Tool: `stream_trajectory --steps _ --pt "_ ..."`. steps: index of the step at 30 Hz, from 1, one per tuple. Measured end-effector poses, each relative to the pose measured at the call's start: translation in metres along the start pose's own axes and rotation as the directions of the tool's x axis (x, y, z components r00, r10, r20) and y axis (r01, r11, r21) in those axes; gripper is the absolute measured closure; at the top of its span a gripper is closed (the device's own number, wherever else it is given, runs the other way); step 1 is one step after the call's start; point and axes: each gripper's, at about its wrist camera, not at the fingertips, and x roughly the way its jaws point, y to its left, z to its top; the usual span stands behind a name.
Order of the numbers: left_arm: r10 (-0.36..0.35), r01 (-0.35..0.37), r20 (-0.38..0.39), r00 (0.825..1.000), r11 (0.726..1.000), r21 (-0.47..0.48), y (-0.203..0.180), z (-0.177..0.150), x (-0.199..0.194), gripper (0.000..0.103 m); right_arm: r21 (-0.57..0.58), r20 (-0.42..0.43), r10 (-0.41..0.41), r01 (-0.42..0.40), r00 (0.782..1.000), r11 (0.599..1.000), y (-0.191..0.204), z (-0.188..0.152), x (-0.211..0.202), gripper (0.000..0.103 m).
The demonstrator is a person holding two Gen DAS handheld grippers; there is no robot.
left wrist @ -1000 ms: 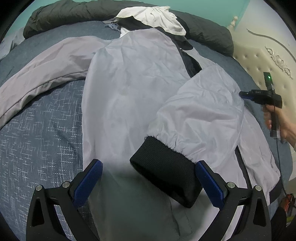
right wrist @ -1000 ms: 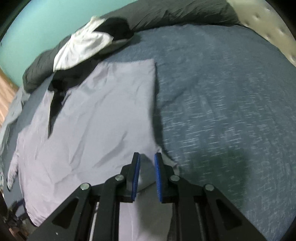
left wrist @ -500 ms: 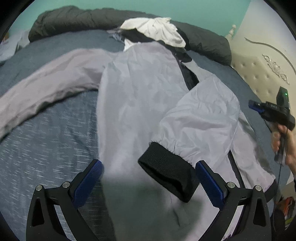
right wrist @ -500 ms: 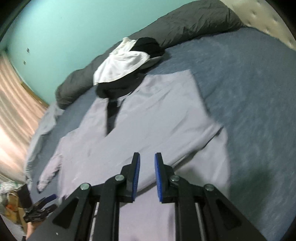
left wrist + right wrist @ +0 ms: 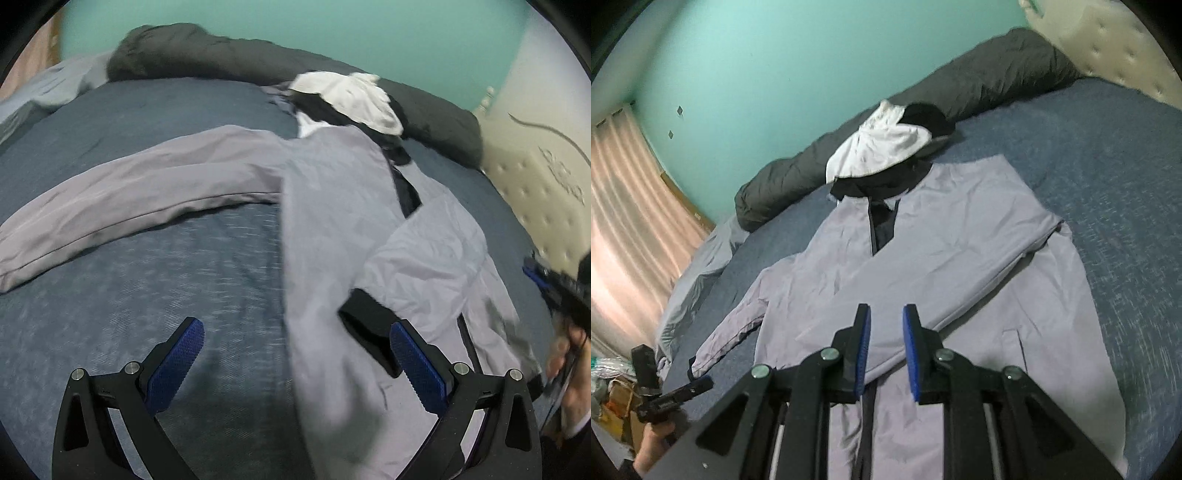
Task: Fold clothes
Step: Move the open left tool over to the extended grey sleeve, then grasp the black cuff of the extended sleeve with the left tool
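A teal wall (image 5: pixel 775 74) is backing a bed (image 5: pixel 147 280) that is wearing a speckled dark blue cover, and on that cover a pale grey jacket (image 5: pixel 960 236) is lying face up, filling the middle of the bed with its black collar pointing toward the wall. One sleeve (image 5: pixel 424 254) is lying folded across the jacket's front, its black cuff (image 5: pixel 369 328) resting on the grey cloth near the hem, while the other sleeve (image 5: pixel 129 199) is stretching straight out over the blue cover, away from the body. At the collar a heap of white and black clothes (image 5: pixel 886 144) is sitting against a rolled dark grey quilt (image 5: pixel 997 77) that is running along the wall side of the bed; a cream tufted headboard (image 5: pixel 535 184) is standing at one end and a pinkish curtain (image 5: pixel 624 221) is hanging beyond the other. The left claw (image 5: pixel 295 347) is hovering above the jacket's lower edge with its blue pads spread wide, pinching nothing, the cuff lying below the gap close to one pad. The right claw (image 5: pixel 885 347) is hovering over the folded sleeve with its pads only a narrow gap apart and opening, nothing between them. In the left wrist view a hand (image 5: pixel 569 373) is gripping the right tool at the frame's edge.
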Motion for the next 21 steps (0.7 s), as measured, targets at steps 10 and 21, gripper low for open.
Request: stream_trajectory --steps 10,21 --pt "0.064 -0.06 0.015 0.998 0.985 -0.162 0.078 -0.009 -0.045 0.0 -0.003 -0.002 -0.034 0.034 0.999 0.999 0.013 -0.024 0.001 0.085" --pt "0.175 -0.161 0.032 0.984 0.95 -0.266 0.138 -0.011 -0.076 0.0 0.017 -0.051 -0.029 0.03 0.998 0.999 0.007 -0.039 0.019 0.085"
